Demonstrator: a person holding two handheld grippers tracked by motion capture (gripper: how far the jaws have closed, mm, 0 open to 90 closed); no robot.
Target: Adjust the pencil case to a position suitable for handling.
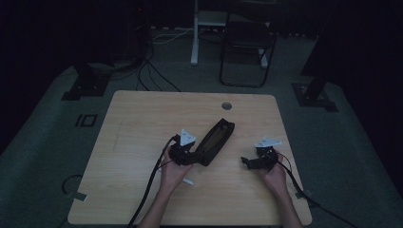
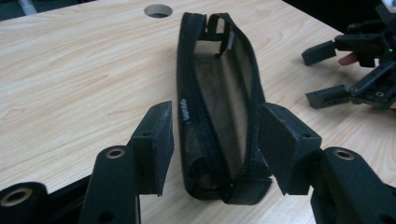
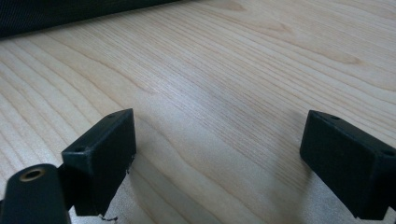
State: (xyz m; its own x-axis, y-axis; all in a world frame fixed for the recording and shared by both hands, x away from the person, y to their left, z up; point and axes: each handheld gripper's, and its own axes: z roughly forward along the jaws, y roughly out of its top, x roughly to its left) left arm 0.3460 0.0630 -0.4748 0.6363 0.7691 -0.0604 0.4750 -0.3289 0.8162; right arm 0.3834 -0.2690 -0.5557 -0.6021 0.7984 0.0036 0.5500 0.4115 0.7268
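A black zippered pencil case lies unzipped and empty on the wooden bench. The left hand-held gripper straddles its near end, released, pads not touching it. The right hand-held gripper rests apart, released, holding nothing. Grasping the case appears yet to come.

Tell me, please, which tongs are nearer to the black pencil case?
Left. The left tongs straddle the near end of the pencil case, pads apart from it; the right tongs rest off to its side.
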